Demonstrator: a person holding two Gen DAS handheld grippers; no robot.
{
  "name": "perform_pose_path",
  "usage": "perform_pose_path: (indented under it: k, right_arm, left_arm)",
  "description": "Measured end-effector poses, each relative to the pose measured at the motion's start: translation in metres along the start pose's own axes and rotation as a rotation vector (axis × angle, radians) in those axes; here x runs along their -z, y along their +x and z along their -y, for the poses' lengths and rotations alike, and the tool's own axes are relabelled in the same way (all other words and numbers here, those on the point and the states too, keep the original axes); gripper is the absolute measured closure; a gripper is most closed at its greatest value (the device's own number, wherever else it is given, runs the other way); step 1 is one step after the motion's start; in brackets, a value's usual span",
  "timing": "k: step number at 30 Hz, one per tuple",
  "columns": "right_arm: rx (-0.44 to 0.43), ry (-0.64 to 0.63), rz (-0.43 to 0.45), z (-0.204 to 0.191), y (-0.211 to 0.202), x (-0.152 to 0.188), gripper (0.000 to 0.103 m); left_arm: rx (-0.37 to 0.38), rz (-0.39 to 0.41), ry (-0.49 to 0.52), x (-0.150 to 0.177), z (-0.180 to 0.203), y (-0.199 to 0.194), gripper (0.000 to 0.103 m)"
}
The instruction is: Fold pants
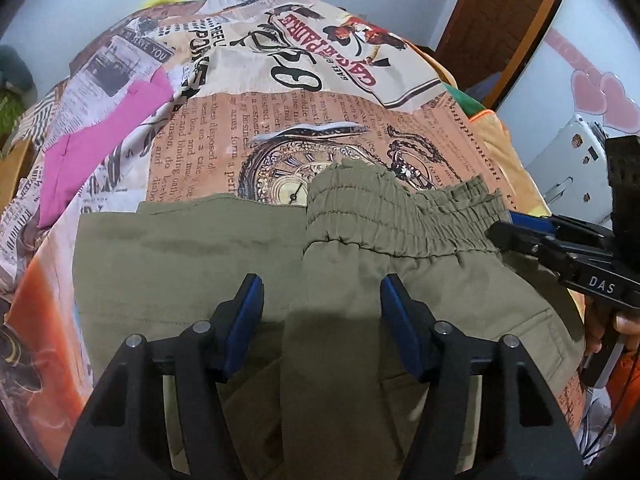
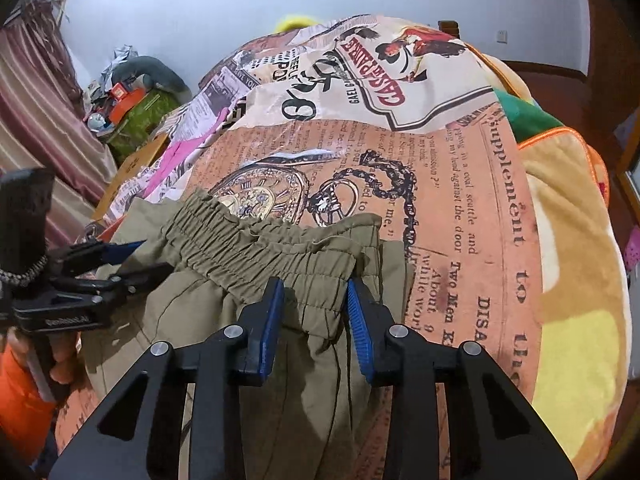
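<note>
Nearest in the left wrist view, the left gripper [image 1: 322,300] hangs over the olive pants [image 1: 192,264], its blue-padded fingers [image 1: 250,312] spread wide with only flat cloth showing between them; nothing is gripped. In the right wrist view the right gripper [image 2: 316,304] stands likewise parted, its pads [image 2: 358,320] either side of gathered fabric just below the elastic waistband [image 2: 256,248], though whether they touch the cloth cannot be told. The pants [image 2: 304,360] lie on the printed bed cover [image 2: 460,208], folded into overlapping layers, with the ruched waistband [image 1: 400,212] along the far edge and a smooth straight panel edge running left of it. The right gripper [image 1: 560,252] shows at the waistband's right end in the left wrist view; the left gripper [image 2: 120,264] shows at its left end in the right wrist view. Beyond the waistband the cover [image 1: 360,128] runs open toward the far edge, the pocket-watch print directly behind. A pink garment [image 1: 92,148] lies on the cover's left side, apart from the pants. To the right, a yellow and orange blanket [image 2: 572,280] borders the cover's edge. A cluttered green table [image 2: 132,116] stands far left by the wall.
</note>
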State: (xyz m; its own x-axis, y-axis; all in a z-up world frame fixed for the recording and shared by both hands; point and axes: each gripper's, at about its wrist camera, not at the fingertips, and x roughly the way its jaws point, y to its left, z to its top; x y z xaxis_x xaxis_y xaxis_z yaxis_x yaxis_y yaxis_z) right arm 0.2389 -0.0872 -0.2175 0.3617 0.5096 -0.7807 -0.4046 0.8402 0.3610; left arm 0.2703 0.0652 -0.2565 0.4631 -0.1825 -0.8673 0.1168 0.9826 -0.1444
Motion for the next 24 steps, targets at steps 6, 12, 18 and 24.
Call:
perform_pose_path:
  k: [6, 12, 18, 24]
  right_arm:
    - [0.017, -0.014, -0.015, -0.002, 0.003, -0.001, 0.073]
    - [0.049, -0.088, 0.052, -0.014, -0.009, -0.004, 0.092]
    - [0.073, -0.212, 0.164, -0.041, -0.037, -0.020, 0.094]
    - [0.067, -0.294, 0.252, -0.061, -0.050, -0.035, 0.094]
  left_arm:
    - [-0.040, 0.015, 0.032, 0.003, 0.007, 0.002, 0.041]
    - [-0.033, 0.023, 0.018, 0.003, 0.004, -0.003, 0.041]
    - [-0.051, 0.054, 0.018, 0.004, 0.006, -0.010, 0.041]
    - [-0.060, 0.106, -0.002, 0.001, -0.001, -0.029, 0.041]
